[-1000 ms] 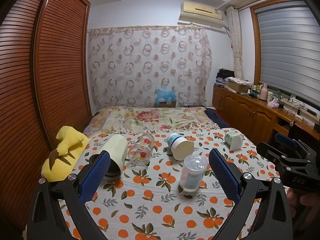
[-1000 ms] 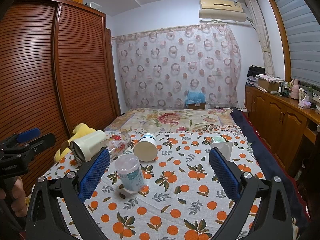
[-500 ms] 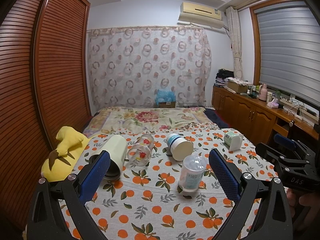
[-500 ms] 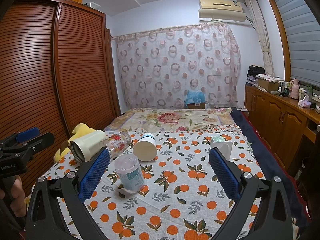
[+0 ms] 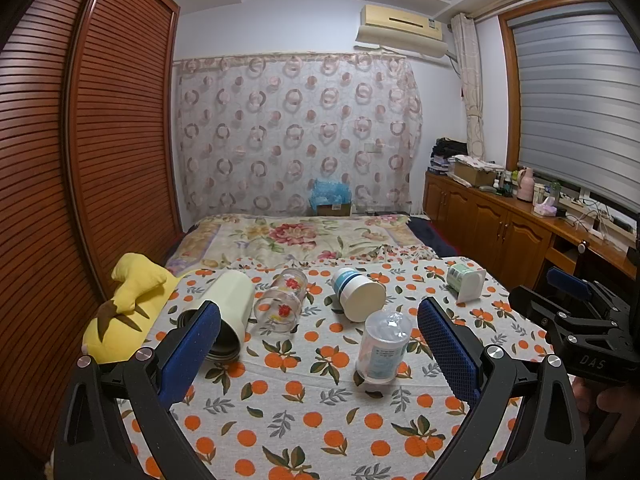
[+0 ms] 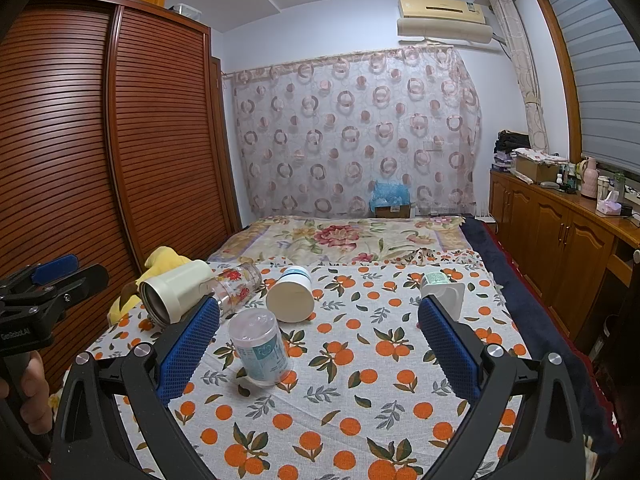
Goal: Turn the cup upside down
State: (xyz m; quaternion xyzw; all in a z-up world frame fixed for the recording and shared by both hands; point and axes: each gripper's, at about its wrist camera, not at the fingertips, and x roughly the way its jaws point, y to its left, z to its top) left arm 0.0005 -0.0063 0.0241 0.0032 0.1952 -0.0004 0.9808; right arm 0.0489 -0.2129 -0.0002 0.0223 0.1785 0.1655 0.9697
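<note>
The left gripper (image 5: 320, 354) hung over the orange-print cloth (image 5: 304, 412) with its blue pads (image 5: 448, 346) spread wide and nothing between them. The clear cup (image 5: 383, 347) stood mouth down on the cloth, at about 1 o'clock from the midpoint of that gap, nearer the right pad than the left and touching neither. The right gripper (image 6: 318, 354) was likewise wide open and empty; in its view the cup (image 6: 260, 347) leaned slightly and sat at roughly 10 o'clock from the gap's middle, just beside the left pad (image 6: 188, 350) (whether they touched could not be told).

Beyond the cup, four other vessels lay on their sides. A white tub (image 5: 358, 294) with a blue band lay at 12 o'clock from it, its flat end facing the camera. A flowered glass (image 5: 282, 300) lay at 10 o'clock, and a cream tumbler (image 5: 228, 312) lay further left, partly hidden by the left gripper's left pad (image 5: 192, 354). A small pot (image 5: 466, 282) with a green label lay well apart at 2 o'clock.

A yellow plush toy (image 5: 128, 308) rested at the cloth's left edge against the slatted wardrobe (image 5: 80, 140). In the left wrist view the right gripper (image 5: 580, 332) showed at 3 o'clock; in the right wrist view the left gripper (image 6: 44, 292) showed at 9 o'clock, with the person's hand (image 6: 34, 388) on its handle.
</note>
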